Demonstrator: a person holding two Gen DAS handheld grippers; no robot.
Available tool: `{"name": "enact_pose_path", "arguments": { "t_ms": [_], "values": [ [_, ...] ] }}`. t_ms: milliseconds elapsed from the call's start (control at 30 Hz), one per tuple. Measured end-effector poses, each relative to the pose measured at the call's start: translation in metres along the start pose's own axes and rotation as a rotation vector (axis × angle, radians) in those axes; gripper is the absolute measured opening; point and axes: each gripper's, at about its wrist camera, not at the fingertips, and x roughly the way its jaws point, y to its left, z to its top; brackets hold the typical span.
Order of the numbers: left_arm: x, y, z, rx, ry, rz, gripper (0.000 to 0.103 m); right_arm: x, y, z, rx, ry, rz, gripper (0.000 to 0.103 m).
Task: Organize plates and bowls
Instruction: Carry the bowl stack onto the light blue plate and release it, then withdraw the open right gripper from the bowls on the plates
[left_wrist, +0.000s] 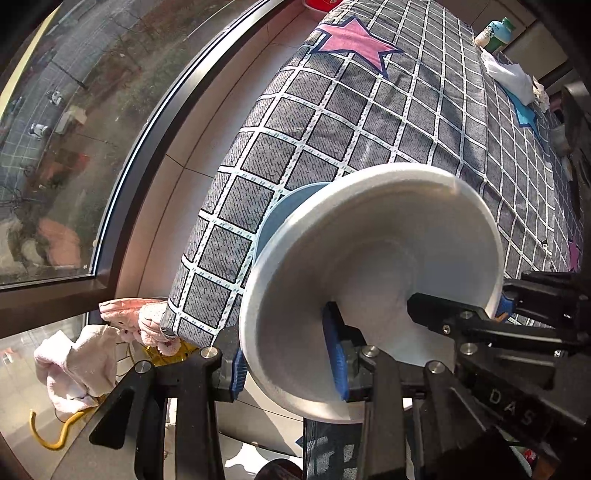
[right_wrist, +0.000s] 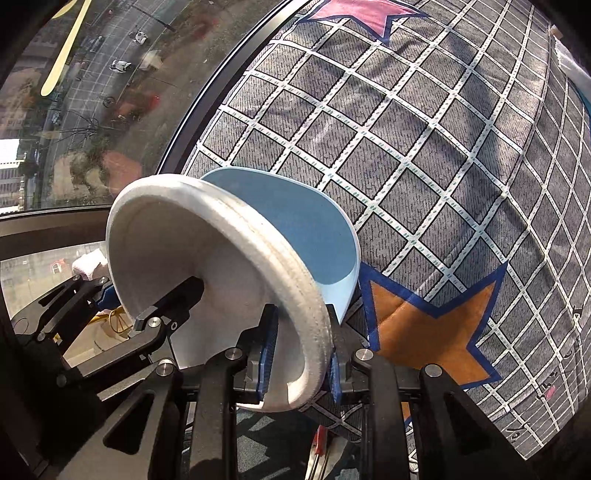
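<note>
A white bowl (left_wrist: 373, 258) is held in the air over the near edge of a bed, tilted on its side. My left gripper (left_wrist: 291, 363) is shut on its rim, one blue pad inside the bowl and one outside. My right gripper (right_wrist: 301, 356) is shut on the opposite rim of the same white bowl (right_wrist: 207, 266). A light blue plate (right_wrist: 306, 236) sits against the bowl's underside and lies partly on the bed; in the left wrist view it (left_wrist: 280, 210) peeks out behind the bowl. Each gripper shows in the other's view.
The bed has a grey checked cover (left_wrist: 369, 122) with pink, blue and orange stars (right_wrist: 424, 332). A large window (left_wrist: 55, 129) runs along the left. Pink cloths (left_wrist: 74, 369) and a yellow hanger (left_wrist: 55, 435) lie on the sill. A green cup (left_wrist: 496, 33) and white cloth sit far back.
</note>
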Motion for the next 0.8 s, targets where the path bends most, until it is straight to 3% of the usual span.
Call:
{"name": "enact_pose_path", "arguments": {
  "t_ms": [67,133,233,300,333,367,467,533,633,733,800],
  "values": [
    [0.003,0.002,0.0,0.0,-0.009,0.022,0.045,0.007,0.001,0.005,-0.005,0.0,-0.015,0.028],
    [0.0,0.005,-0.001,-0.008,-0.031,0.058,0.063,0.011,0.003,0.01,-0.009,0.003,-0.029,0.028],
    [-0.007,0.01,-0.004,-0.019,-0.066,0.07,0.076,0.008,0.009,0.019,-0.005,-0.018,-0.041,0.034],
    [-0.015,0.015,-0.005,-0.023,-0.092,0.076,0.083,-0.004,0.004,0.016,-0.002,-0.05,-0.089,0.063],
    [-0.018,0.017,-0.006,-0.021,-0.092,0.071,0.09,-0.01,0.0,0.012,0.0,-0.074,-0.108,0.084],
    [-0.022,0.018,-0.006,-0.015,-0.091,0.066,0.091,-0.016,-0.003,0.01,0.004,-0.091,-0.099,0.094],
    [-0.04,0.012,-0.009,0.031,-0.131,0.071,0.094,-0.036,-0.007,0.005,0.03,-0.121,-0.063,0.094],
    [-0.059,0.007,-0.015,0.061,-0.2,0.078,0.094,-0.049,-0.002,0.003,0.02,-0.156,-0.091,0.103],
    [-0.093,0.003,-0.021,0.052,-0.311,0.07,0.095,-0.071,0.012,0.001,-0.024,-0.22,-0.139,0.103],
    [-0.105,0.009,-0.018,0.025,-0.291,0.005,0.095,-0.087,0.013,-0.006,-0.045,-0.267,-0.169,0.103],
    [-0.102,0.012,-0.015,0.026,-0.251,0.004,0.096,-0.084,0.008,-0.007,-0.041,-0.241,-0.169,0.103]
  ]
}}
